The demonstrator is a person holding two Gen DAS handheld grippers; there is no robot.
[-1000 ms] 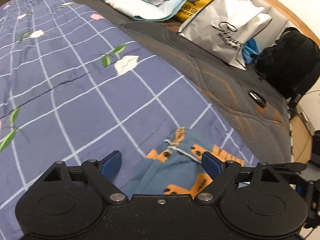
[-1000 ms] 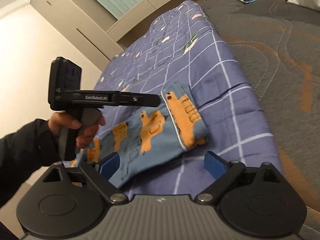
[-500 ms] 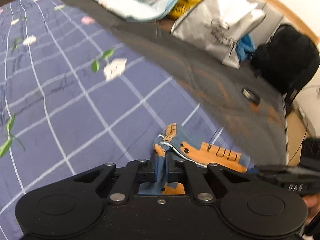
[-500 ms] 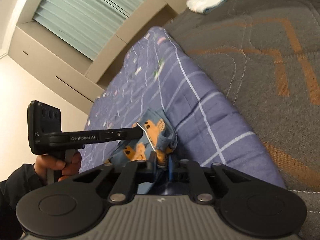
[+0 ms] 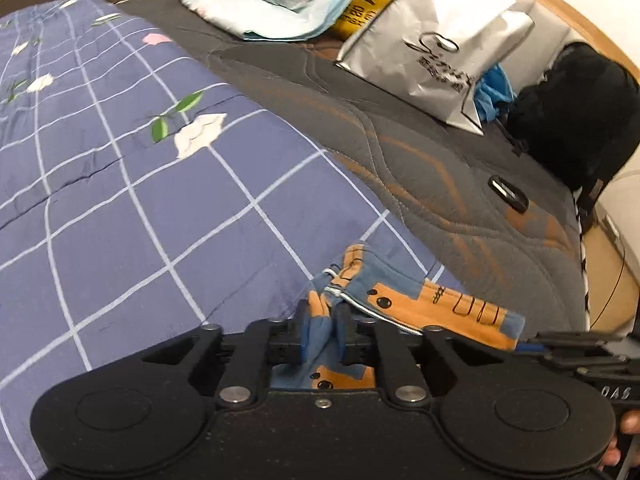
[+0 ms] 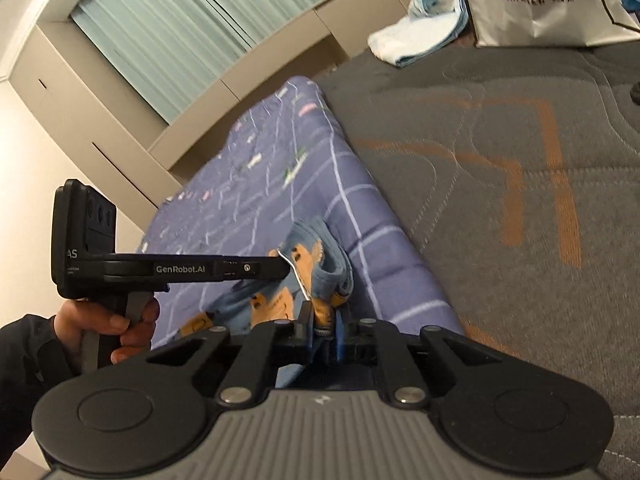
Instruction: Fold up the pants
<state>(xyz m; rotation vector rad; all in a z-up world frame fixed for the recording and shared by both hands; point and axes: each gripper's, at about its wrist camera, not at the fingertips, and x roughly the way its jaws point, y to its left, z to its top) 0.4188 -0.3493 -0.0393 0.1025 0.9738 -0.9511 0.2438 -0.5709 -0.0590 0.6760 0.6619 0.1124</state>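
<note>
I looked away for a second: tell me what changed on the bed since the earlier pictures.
Both grippers, open a second ago, closed on the pants: the left gripper and the right gripper each pinch bunched fabric, the jaws having just eased slightly, and the end is lifting off the quilt. The silver bag and black backpack stayed put.

Pants [image 5: 404,300] on quilt [image 5: 140,208] — bag [image 5: 444,52] behind, on mattress [image 5: 440,176].

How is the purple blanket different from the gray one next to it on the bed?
The purple blanket has white checks, flowers and leaves; the gray blanket has curvy stitching and orange bands. The purple one carries the pants; the gray one carries the silver bag and black backpack. Both lie spread on the bed.
</note>
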